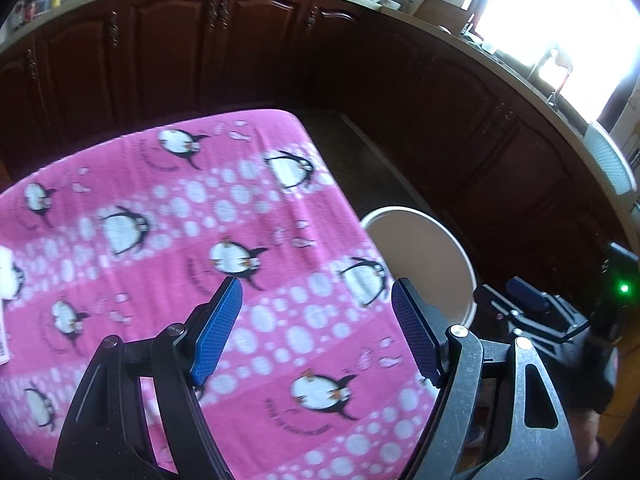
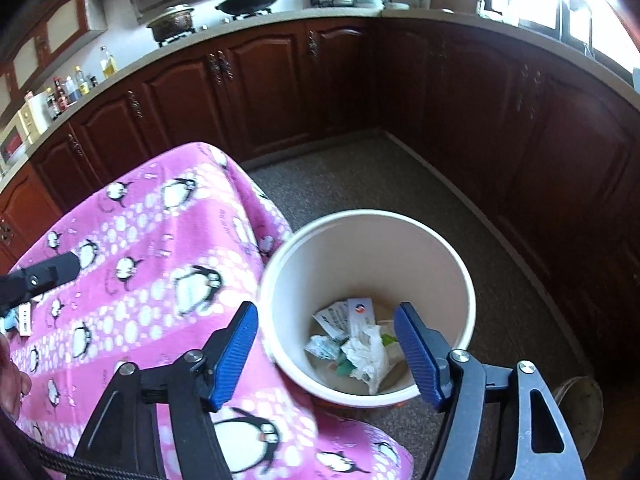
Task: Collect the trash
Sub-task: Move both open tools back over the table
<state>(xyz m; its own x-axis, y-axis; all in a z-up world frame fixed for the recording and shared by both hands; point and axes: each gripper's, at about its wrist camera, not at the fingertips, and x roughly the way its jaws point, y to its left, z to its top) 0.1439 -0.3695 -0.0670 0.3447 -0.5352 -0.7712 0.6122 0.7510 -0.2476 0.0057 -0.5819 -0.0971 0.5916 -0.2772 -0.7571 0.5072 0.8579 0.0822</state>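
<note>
A cream round bin (image 2: 424, 248) stands on the floor beside a table draped in a pink penguin cloth (image 2: 152, 264). In the bin lie crumpled white paper (image 2: 370, 354), a printed packet (image 2: 352, 314) and other scraps. My right gripper (image 2: 326, 350) is open and empty, held above the bin's mouth. My left gripper (image 1: 316, 326) is open and empty above the pink cloth (image 1: 168, 240); the bin (image 1: 420, 248) shows past the table edge. A white piece of trash (image 1: 6, 272) lies at the cloth's far left edge. The right gripper (image 1: 532, 304) shows at the lower right in the left wrist view.
Dark wooden cabinets (image 2: 280, 76) with a pale countertop wrap around the back and right. Speckled floor (image 2: 360, 176) lies between the table and the cabinets. The left gripper's tip (image 2: 44, 274) reaches over the cloth at left, near small labelled items (image 2: 24, 318).
</note>
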